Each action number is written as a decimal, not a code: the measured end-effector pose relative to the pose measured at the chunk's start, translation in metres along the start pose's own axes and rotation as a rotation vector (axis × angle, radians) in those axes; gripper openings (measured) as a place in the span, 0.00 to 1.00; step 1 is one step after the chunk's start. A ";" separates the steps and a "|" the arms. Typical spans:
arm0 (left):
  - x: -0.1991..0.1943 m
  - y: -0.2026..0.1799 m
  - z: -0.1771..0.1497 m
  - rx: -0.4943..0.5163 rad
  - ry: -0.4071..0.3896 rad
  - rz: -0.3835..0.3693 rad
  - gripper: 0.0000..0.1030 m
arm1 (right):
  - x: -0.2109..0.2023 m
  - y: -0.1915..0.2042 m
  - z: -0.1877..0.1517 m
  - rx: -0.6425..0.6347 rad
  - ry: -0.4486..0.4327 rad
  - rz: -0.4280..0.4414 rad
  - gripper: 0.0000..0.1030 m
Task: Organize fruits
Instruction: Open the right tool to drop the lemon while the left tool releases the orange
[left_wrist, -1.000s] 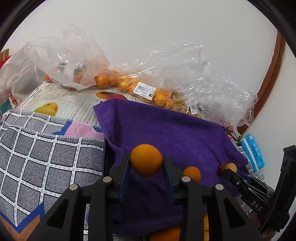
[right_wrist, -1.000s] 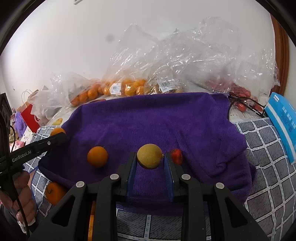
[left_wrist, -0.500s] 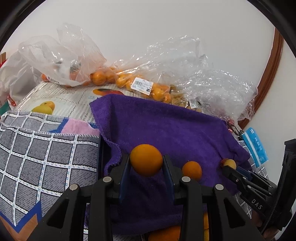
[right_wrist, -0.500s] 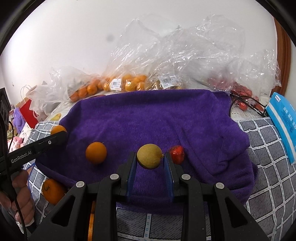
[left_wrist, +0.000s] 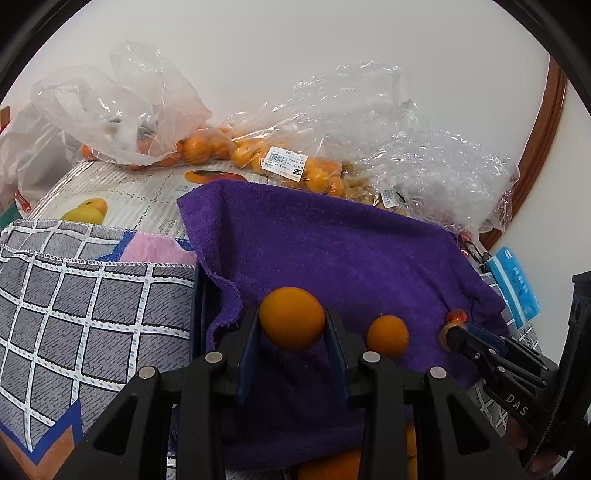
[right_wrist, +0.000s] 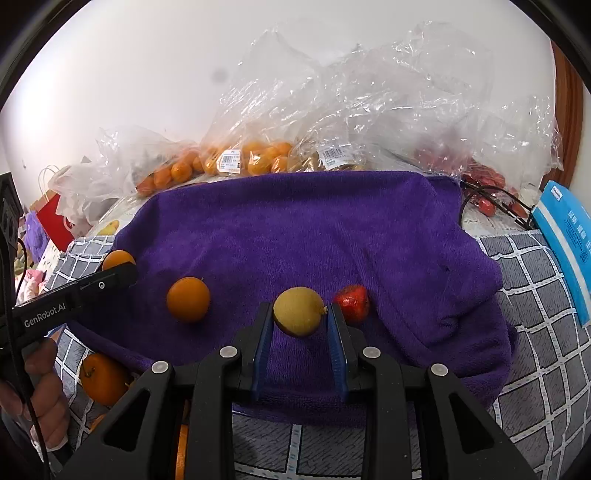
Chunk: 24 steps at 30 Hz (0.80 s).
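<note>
Nearest the left wrist camera, the left gripper (left_wrist: 291, 343) has its jaws clamped on an orange (left_wrist: 291, 318), held just above the purple towel (left_wrist: 332, 251). In the right wrist view, the right gripper (right_wrist: 298, 332) has its jaws closed on a yellow-green fruit (right_wrist: 298, 311), also low over the towel.

Already lying on the towel are a second orange (right_wrist: 188, 299) and, just beside the right gripper's fruit, a red strawberry-like piece (right_wrist: 351, 302). Judging by this layout, the step in hand is setting both held fruits down in a row. To do it well, each gripper should lower until its fruit rests in the pile of the towel before the jaws release, since round fruit may roll on the rumpled cloth; the right one should avoid nudging the red piece, and the left orange belongs near its twin.

More oranges (right_wrist: 103, 376) sit off the towel's near edge on the checked cloth (right_wrist: 535, 332). Further back, clear plastic bags (right_wrist: 369, 110) of bagged oranges (left_wrist: 207, 147) rest against a plain white wall (left_wrist: 295, 55), a wooden frame (left_wrist: 539, 155) to the right.
</note>
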<state>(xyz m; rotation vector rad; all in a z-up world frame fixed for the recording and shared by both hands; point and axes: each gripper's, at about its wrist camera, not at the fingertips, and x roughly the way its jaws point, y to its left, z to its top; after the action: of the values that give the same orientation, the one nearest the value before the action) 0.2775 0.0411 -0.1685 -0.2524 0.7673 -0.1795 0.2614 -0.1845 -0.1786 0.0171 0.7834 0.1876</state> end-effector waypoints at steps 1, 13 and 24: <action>0.001 0.000 0.000 0.001 0.001 0.001 0.32 | 0.000 0.000 0.000 -0.002 -0.001 0.000 0.30; 0.004 0.000 0.001 0.000 0.006 -0.002 0.32 | -0.007 -0.002 0.000 0.001 -0.038 -0.007 0.41; -0.003 0.003 0.002 -0.028 -0.009 -0.039 0.32 | -0.014 -0.008 0.000 0.031 -0.082 -0.002 0.44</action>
<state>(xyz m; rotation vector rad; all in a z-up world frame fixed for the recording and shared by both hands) 0.2769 0.0444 -0.1665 -0.2947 0.7566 -0.2049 0.2528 -0.1945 -0.1697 0.0532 0.7044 0.1715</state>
